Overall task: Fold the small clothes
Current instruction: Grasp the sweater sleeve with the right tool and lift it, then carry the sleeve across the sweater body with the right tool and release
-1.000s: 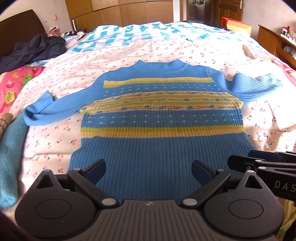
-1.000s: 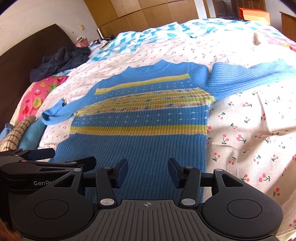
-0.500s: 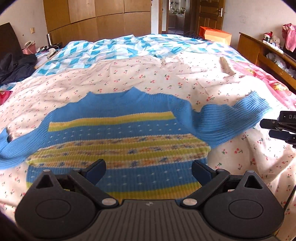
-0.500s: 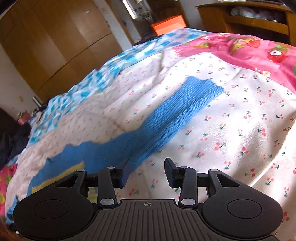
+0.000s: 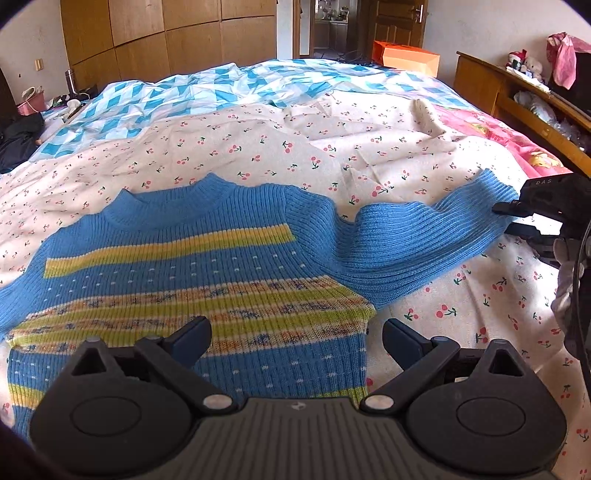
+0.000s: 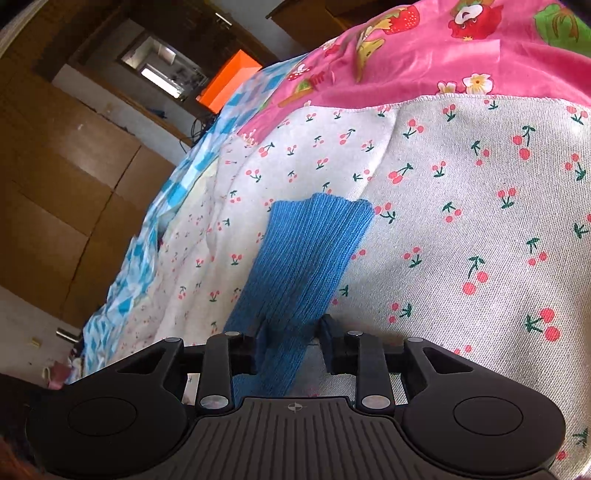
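Note:
A small blue knit sweater [image 5: 207, 266] with yellow and patterned stripes lies flat, front up, on the cherry-print sheet [image 5: 280, 147]. Its right sleeve [image 5: 424, 236] stretches out to the right. My left gripper [image 5: 295, 336] is open and empty, hovering over the sweater's right side. My right gripper [image 6: 293, 338] is tilted and straddles the sleeve [image 6: 306, 258] near its cuff; its jaws stand a little apart with the blue knit between them. It also shows at the right edge of the left wrist view [image 5: 532, 218], at the cuff.
A blue-and-white diamond quilt [image 5: 207, 88] covers the far bed. A pink printed blanket [image 6: 443, 55] lies at the right edge. Wooden shelf [image 5: 517, 99] stands right, wardrobes [image 5: 166, 33] behind, an orange box [image 5: 406, 57] past the bed's end.
Both grippers left the sweater's hem. My left moved up toward the chest and right armpit. My right swung out to the right sleeve, tilted, and now has the sleeve between its jaws.

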A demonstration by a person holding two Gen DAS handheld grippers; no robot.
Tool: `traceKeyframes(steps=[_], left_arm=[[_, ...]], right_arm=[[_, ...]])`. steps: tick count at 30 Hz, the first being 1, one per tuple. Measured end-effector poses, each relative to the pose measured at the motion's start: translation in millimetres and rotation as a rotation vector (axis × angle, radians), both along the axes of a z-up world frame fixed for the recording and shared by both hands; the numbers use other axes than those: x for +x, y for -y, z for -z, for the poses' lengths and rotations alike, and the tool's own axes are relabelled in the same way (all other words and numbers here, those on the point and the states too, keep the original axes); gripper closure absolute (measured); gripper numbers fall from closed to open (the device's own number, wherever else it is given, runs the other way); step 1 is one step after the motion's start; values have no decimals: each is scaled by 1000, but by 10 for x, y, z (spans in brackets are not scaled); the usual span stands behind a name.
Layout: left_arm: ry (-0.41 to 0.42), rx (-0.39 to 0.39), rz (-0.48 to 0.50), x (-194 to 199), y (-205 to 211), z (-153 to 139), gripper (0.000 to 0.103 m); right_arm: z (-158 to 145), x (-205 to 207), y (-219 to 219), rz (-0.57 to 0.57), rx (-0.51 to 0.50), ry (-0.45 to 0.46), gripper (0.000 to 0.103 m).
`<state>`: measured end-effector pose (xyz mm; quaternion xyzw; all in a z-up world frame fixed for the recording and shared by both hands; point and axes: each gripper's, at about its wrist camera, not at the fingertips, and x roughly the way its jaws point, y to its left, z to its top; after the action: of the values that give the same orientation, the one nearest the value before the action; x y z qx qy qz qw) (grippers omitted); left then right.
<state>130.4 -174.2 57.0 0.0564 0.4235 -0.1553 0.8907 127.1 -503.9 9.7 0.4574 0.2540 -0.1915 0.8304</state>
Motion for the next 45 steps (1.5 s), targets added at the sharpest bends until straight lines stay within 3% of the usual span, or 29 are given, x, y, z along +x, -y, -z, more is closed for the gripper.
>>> traceKeyframes(steps=[4, 8, 13, 16, 20, 25, 28, 34, 41, 44, 45], left_arm=[[-3, -22, -5, -46, -87, -3, 1], [-2, -56, -40, -142, -369, -16, 0], [35, -43, -124, -332, -943, -38, 0], [68, -17, -196, -466, -1351, -46, 0], [105, 16, -302, -635, -1833, -7, 0], [103, -2, -395, -745, -2197, 150, 0], [87, -13, -396, -759, -2282, 229, 0], [97, -74, -382, -756, -2334, 228, 0], [87, -134, -415, -776, -2451, 215, 0], [86, -140, -431, -780, -2482, 217, 0], [86, -143, -435, -783, -2493, 217, 0]], right_arm=[[-66, -12, 32, 10, 19, 30, 91], [-535, -27, -351, -101, -140, 108, 92], [-1172, 193, -1412, -386, -301, 221, 92], [-1314, 380, -2296, -609, -391, 242, 93], [-1014, 637, -3434, -857, -524, 186, 93], [-227, 714, -4345, -1087, -666, 0, 93], [-111, 547, -4515, -1128, -767, 9, 89], [-209, 488, -4700, -1198, -909, 20, 88], [-163, 514, -4910, -1220, -922, 10, 80], [-182, 504, -4966, -1239, -935, 19, 80], [-179, 515, -4987, -1239, -949, 6, 86]])
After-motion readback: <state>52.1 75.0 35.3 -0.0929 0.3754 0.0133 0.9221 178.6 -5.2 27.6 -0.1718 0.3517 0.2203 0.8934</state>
